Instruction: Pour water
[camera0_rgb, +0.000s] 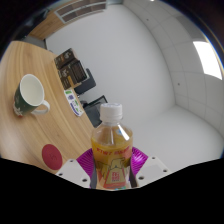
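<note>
Gripper view looks forward over a bottle (111, 148) that stands upright at the lower centre of the frame, right between the two fingers of the hand-held gripper (111, 166). The bottle has a white screw cap, clear shoulders, yellowish liquid inside and a yellow label with red print lower down. A magenta pad (88, 160) lies against the bottle's left side and another against its right side, with no gap visible at either side, so the hand-held gripper appears closed on the bottle's body at label height. Pale finger parts show just below the pads, at lower left and lower right of the bottle. At the left of the frame a light wooden tabletop (30, 70) runs from the upper left down toward the fingers. On it, at the left middle of the frame, sits a white mug (31, 96) with a dark green inside, well apart from the bottle and up to its left. Nearer, at lower left, a small red round object (51, 154) lies on the wood just left of the left finger. Past the mug, toward the upper middle, a dark boxy item (72, 72) stands at the tabletop's far edge. A pale floor (170, 110) and white walls fill the right half.
</note>
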